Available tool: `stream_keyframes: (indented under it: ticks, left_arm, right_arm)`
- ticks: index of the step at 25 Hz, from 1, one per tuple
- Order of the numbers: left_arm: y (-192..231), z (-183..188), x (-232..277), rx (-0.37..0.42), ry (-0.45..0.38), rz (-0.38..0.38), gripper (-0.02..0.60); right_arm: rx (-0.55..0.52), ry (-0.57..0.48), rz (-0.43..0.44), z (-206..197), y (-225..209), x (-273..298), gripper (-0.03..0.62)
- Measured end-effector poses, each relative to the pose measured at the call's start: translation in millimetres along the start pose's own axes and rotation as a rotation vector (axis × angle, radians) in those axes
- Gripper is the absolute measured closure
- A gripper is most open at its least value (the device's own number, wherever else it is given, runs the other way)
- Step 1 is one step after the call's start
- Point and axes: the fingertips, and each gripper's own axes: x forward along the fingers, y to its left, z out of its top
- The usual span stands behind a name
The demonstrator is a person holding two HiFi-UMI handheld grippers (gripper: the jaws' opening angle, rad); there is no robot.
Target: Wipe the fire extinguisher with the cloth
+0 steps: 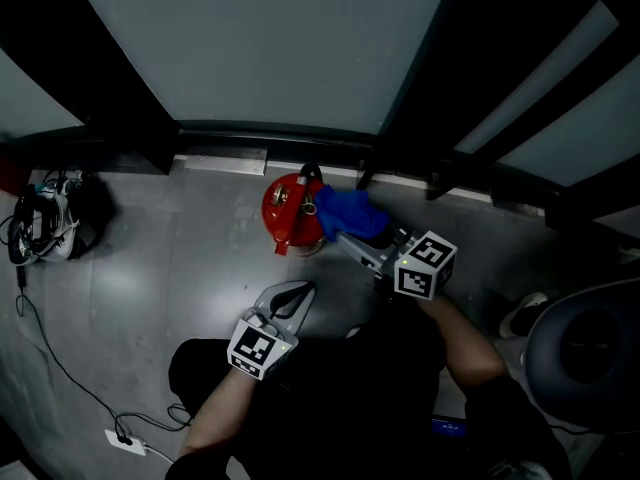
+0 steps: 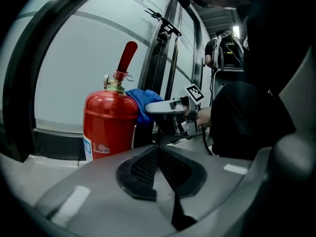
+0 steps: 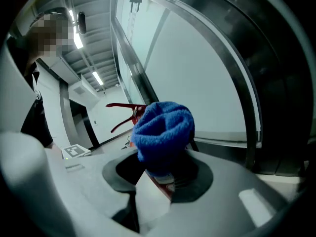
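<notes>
A red fire extinguisher (image 1: 288, 211) stands upright on the grey floor against the base of a glass wall. In the left gripper view its body (image 2: 109, 120) is at left, lever pointing up. A bunched blue cloth (image 1: 350, 212) is pressed against its right side near the top, and my right gripper (image 1: 346, 236) is shut on it. In the right gripper view the cloth (image 3: 163, 130) fills the jaws of the right gripper (image 3: 159, 176), with the red lever (image 3: 124, 113) behind it. My left gripper (image 1: 299, 292) hangs in front of the extinguisher, shut and holding nothing (image 2: 159, 154).
Cables and a dark bag (image 1: 46, 224) lie at the left, with a white power strip (image 1: 125, 438) near the bottom. Dark window frames (image 1: 420, 88) rise behind the extinguisher. A shoe (image 1: 520, 314) and a grey round object (image 1: 588, 353) are at right. Another person (image 2: 224, 51) stands far back.
</notes>
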Motion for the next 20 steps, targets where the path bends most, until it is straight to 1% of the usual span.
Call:
stream_keyframes:
  ticks: [4, 8, 11, 13, 17, 20]
  left_arm:
    - [-3.8, -3.4, 5.5, -0.011, 0.008, -0.008, 0.574]
    - [-8.0, -9.3, 9.9, -0.036, 0.005, -0.022, 0.574]
    - [-7.8, -15.0, 12.4, -0.036, 0.019, -0.024, 0.574]
    - [-6.0, -17.8, 13.9, -0.036, 0.029, -0.021, 0.574]
    - [-3.3, -24.7, 15.3, -0.042, 0.056, -0.017, 0.574]
    - [-2.3, -30.4, 16.2, -0.032, 0.066, -0.015, 0.574]
  right_arm:
    - [-0.015, 0.066, -0.02, -23.4, -9.9, 2.6, 0.451]
    - [0.003, 0.087, -0.037, -38.2, -20.3, 5.8, 0.454]
    - [-0.003, 0.111, -0.04, -47.9, -25.9, 8.1, 0.468]
    - [-0.03, 0.128, -0.04, -52.8, -27.7, 9.0, 0.47]
    - [-0.124, 0.175, -0.04, -64.6, -30.2, 10.4, 0.479]
    - [-0.158, 0.207, -0.038, -75.9, -35.1, 12.3, 0.487]
